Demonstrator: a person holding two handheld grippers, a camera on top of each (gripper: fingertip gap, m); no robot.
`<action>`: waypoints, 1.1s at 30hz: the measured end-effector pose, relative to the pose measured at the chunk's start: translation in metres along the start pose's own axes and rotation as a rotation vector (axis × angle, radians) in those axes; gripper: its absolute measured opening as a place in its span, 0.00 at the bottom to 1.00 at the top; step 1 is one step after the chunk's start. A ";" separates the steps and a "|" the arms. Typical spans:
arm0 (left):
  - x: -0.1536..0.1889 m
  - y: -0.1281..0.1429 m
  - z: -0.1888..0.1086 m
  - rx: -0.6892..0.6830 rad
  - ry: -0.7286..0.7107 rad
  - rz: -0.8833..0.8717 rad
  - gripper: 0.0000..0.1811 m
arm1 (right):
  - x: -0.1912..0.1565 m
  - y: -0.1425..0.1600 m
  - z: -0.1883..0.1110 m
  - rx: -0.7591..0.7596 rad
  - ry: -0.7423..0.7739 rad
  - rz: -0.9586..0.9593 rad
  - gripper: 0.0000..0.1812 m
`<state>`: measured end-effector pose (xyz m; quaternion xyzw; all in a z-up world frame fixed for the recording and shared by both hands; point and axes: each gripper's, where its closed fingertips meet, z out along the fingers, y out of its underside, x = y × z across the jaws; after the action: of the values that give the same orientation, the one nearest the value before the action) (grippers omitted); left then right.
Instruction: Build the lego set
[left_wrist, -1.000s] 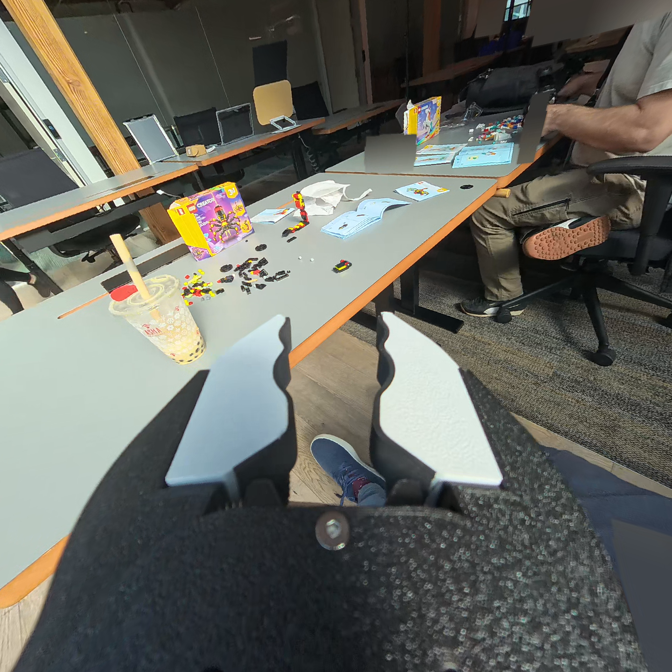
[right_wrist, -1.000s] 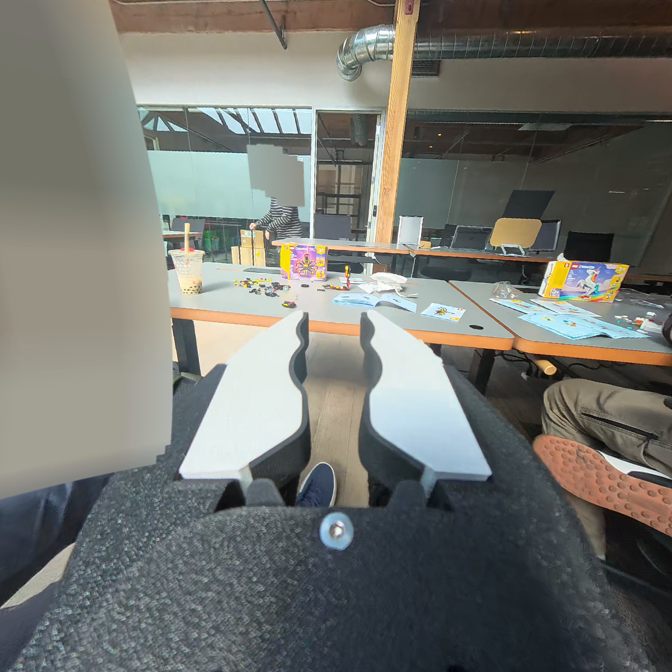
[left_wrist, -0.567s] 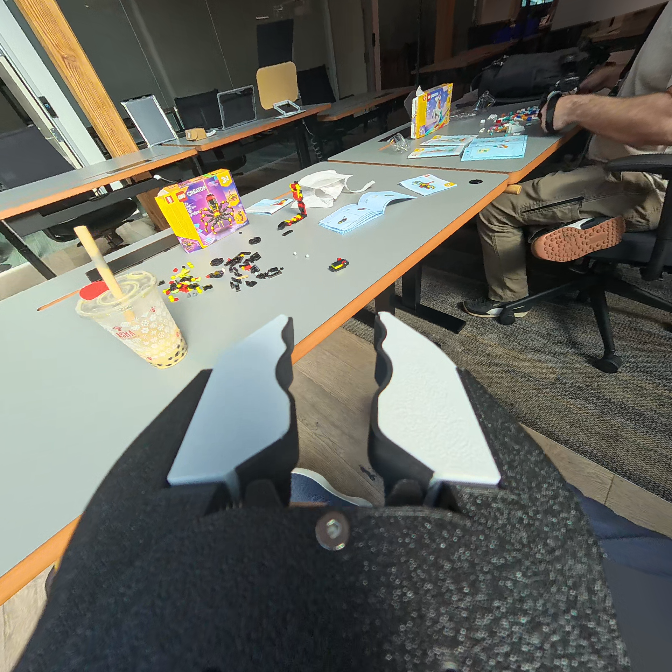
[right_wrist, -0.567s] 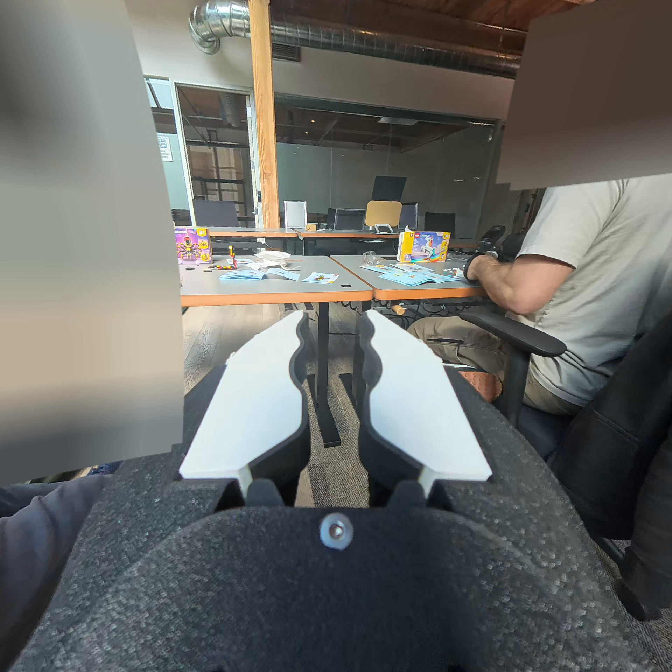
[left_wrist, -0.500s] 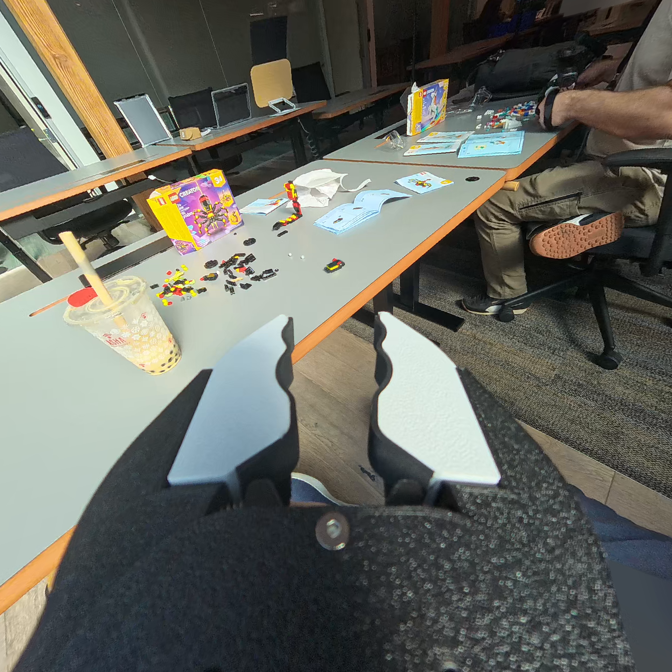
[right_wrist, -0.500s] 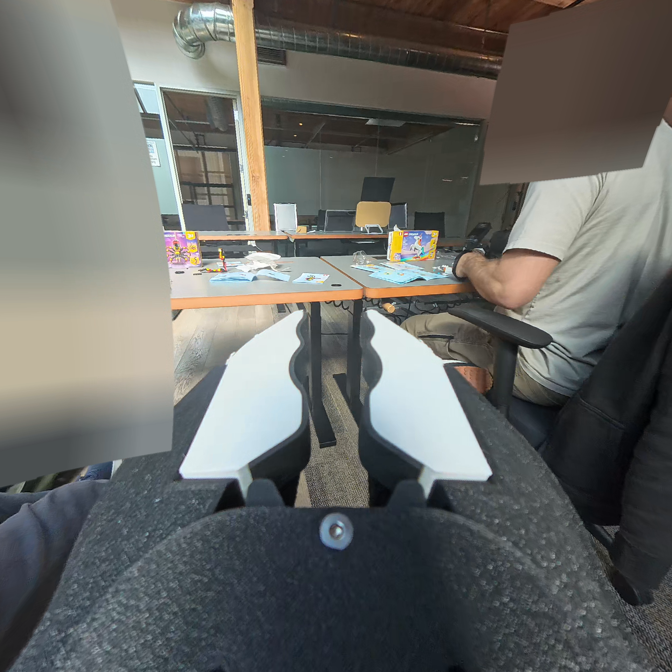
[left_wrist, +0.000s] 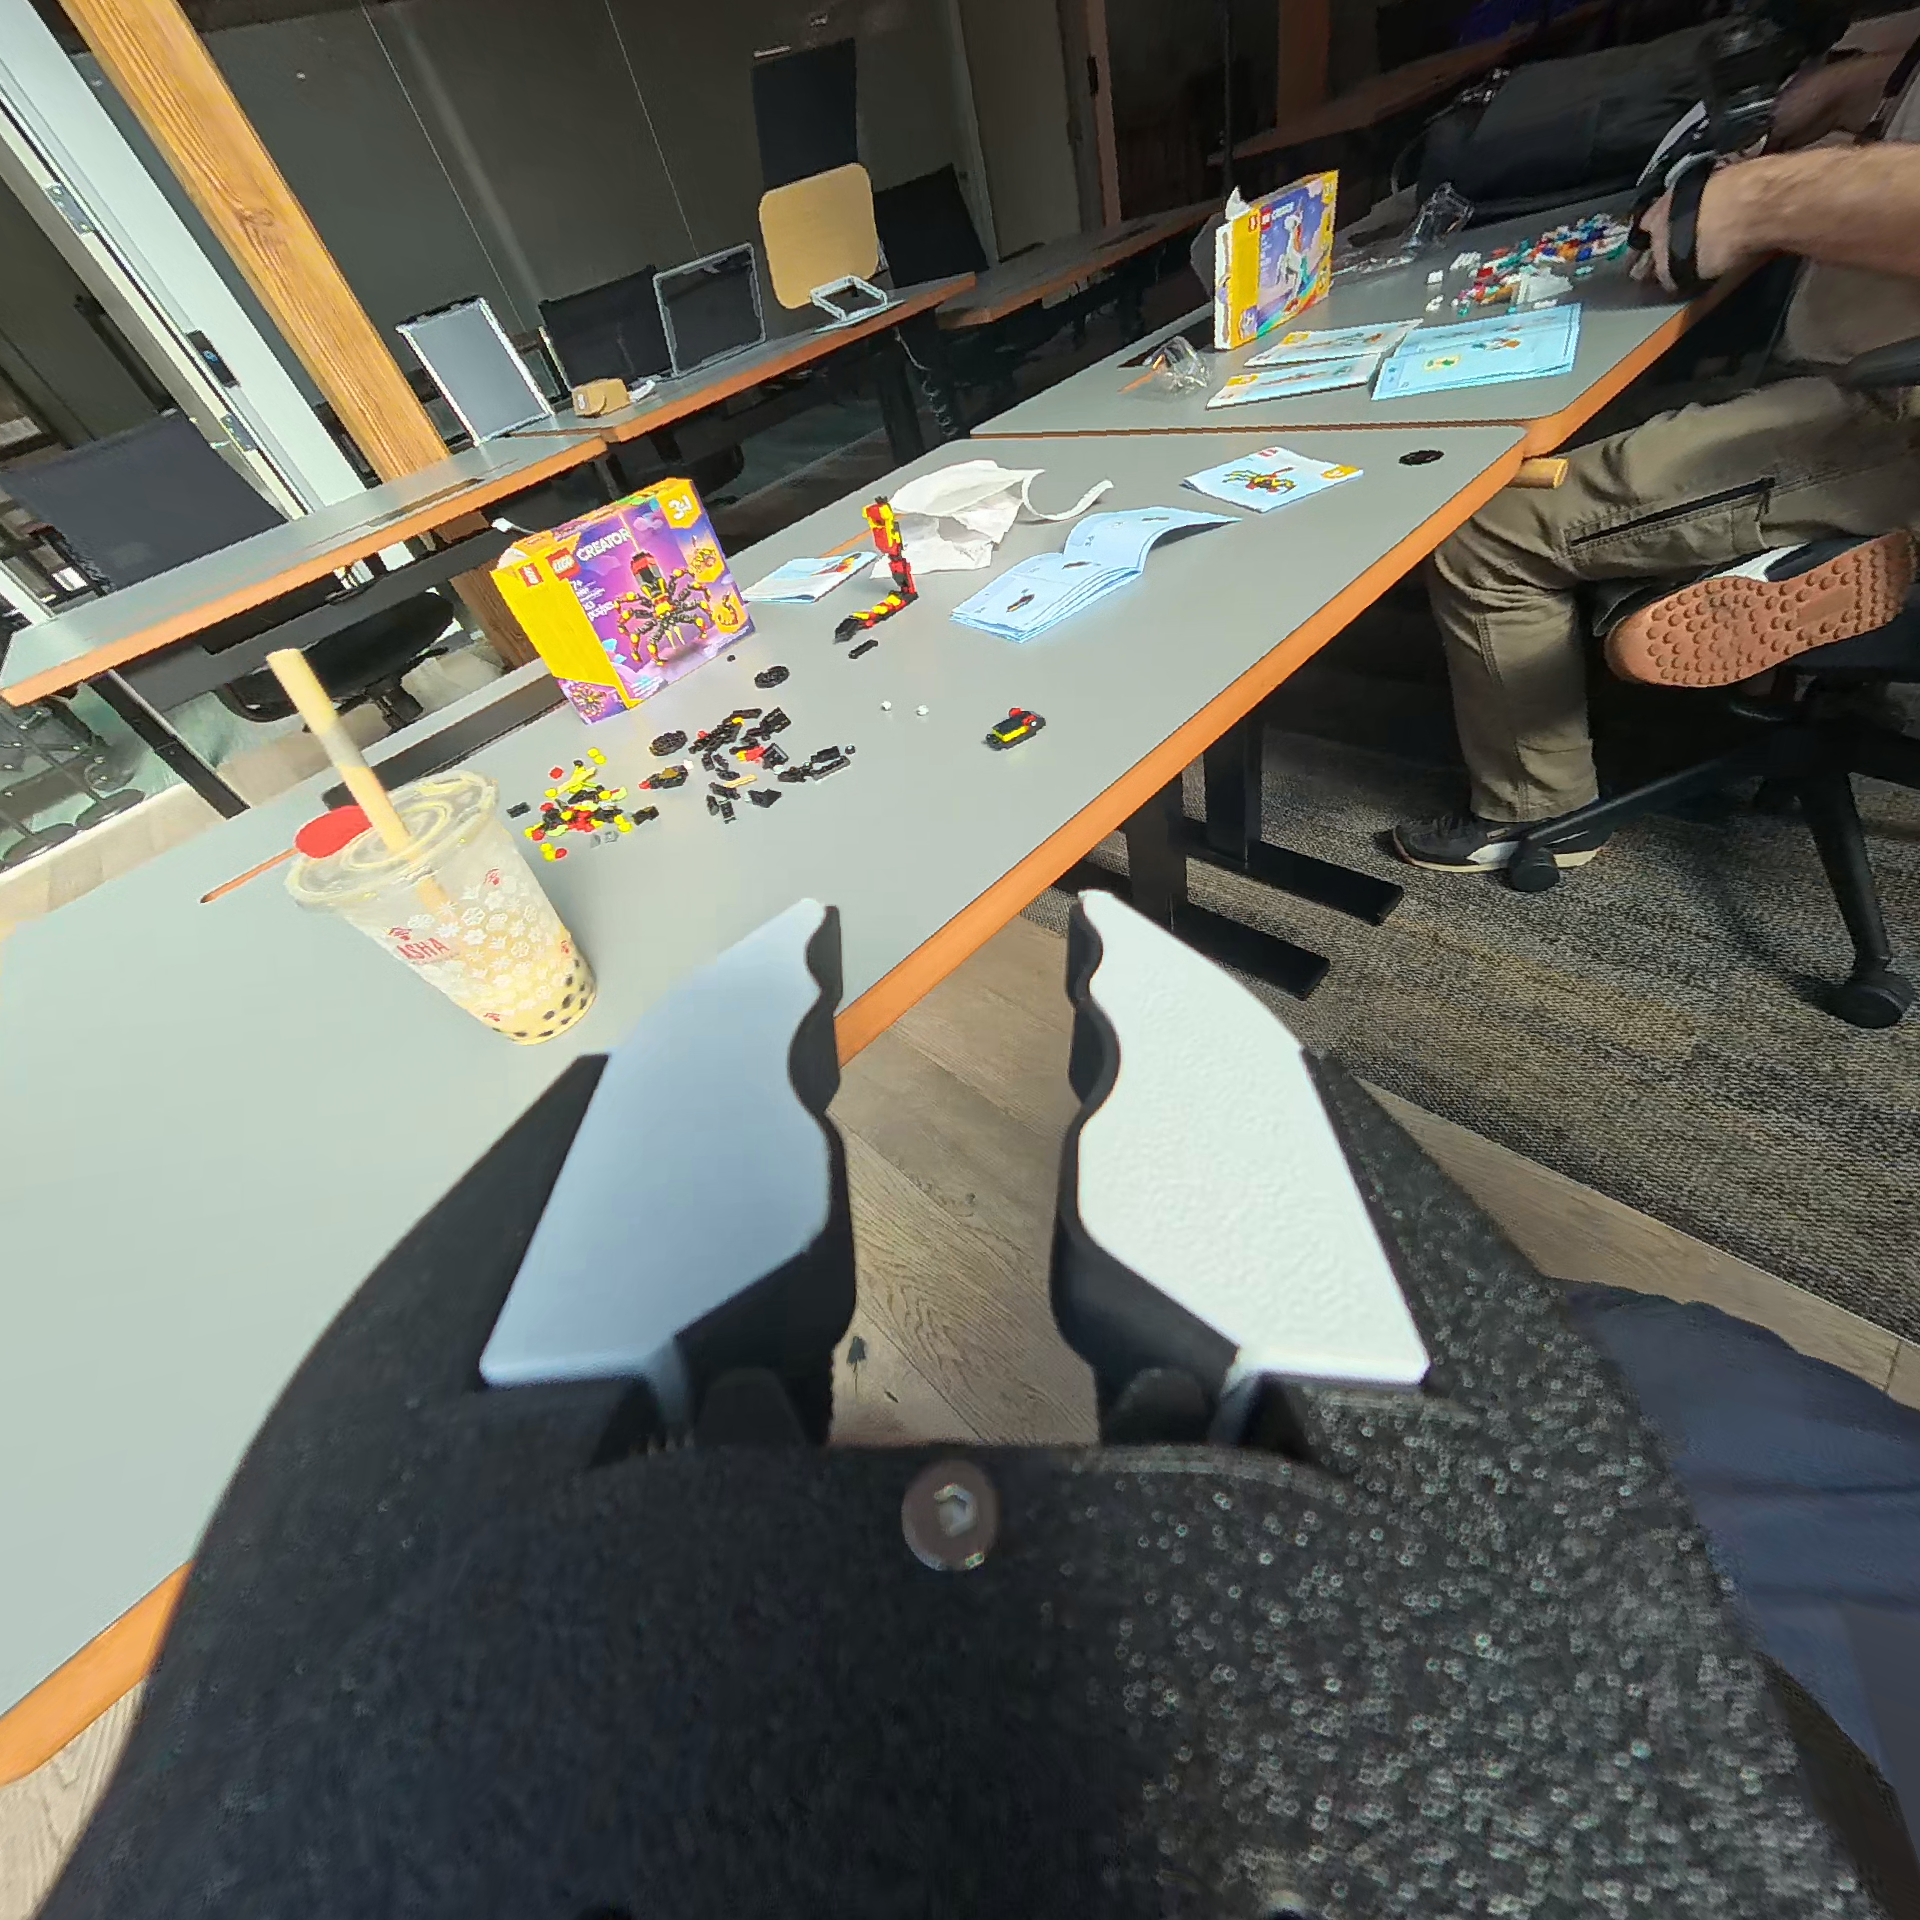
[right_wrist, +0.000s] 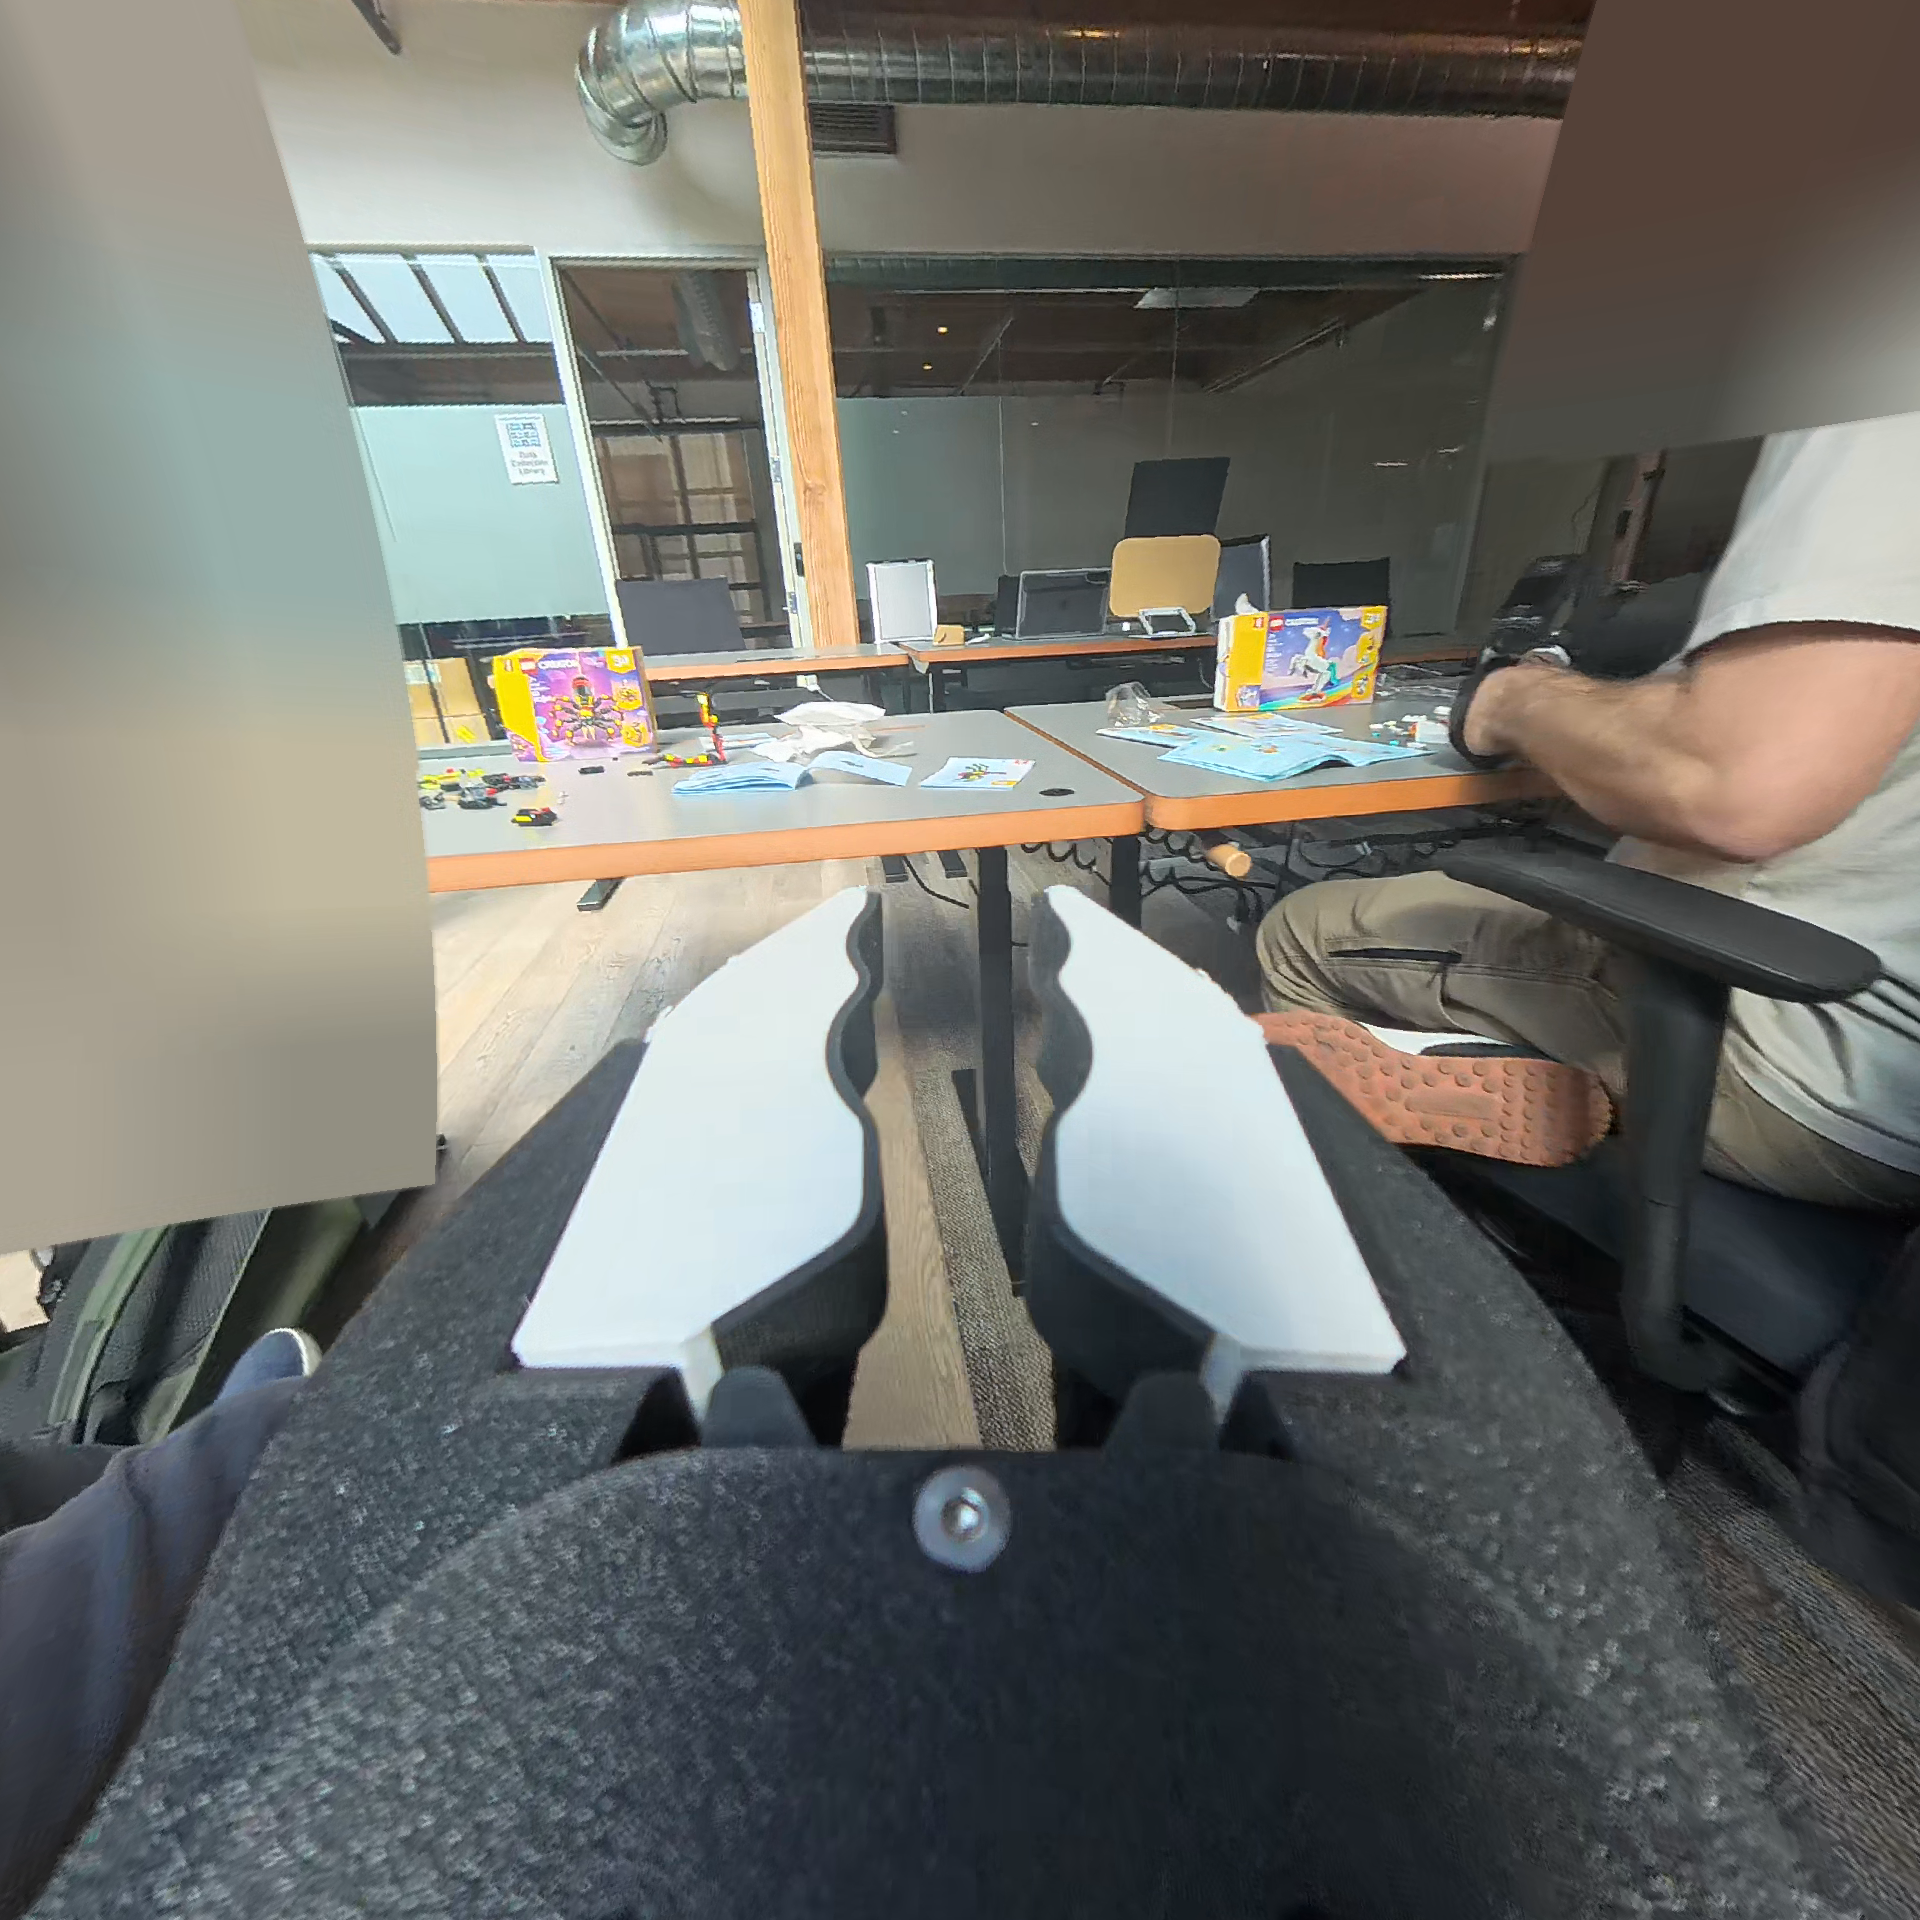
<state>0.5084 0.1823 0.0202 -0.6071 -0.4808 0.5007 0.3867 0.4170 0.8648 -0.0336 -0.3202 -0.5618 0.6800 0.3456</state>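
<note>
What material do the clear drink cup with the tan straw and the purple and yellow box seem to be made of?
The clear drink cup looks like thin glossy plastic: the drink shows through its wall. Its tan straw is matte, maybe paper. The purple and yellow box looks like printed cardboard, with sharp folded edges.

Printed writing shows on the purple and yellow lego box (left_wrist: 623, 597) standing on the counter (left_wrist: 935, 831), and red lettering runs round the plastic drink cup (left_wrist: 457, 925) nearer than that box. A second yellow box (left_wrist: 1273, 260), on the counter beyond it, bears print too. Farther behind the purple box, a paper sign (right_wrist: 527, 449) with small lettering hangs on the glass wall
</note>
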 end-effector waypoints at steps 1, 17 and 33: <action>-0.007 0.002 -0.008 0.008 -0.016 -0.002 0.23 | -0.011 -0.001 0.020 0.007 -0.045 0.014 0.15; -0.136 -0.005 -0.164 0.104 -0.244 0.021 0.23 | -0.242 -0.064 0.264 0.079 -0.524 -0.141 0.15; -0.140 0.027 -0.080 0.252 -0.057 -0.155 0.22 | -0.365 -0.030 0.349 0.034 -0.723 -0.049 0.13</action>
<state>0.5869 0.0410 0.0438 -0.5003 -0.4703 0.5429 0.4836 0.3356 0.3769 0.0705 -0.0396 -0.6438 0.7500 0.1461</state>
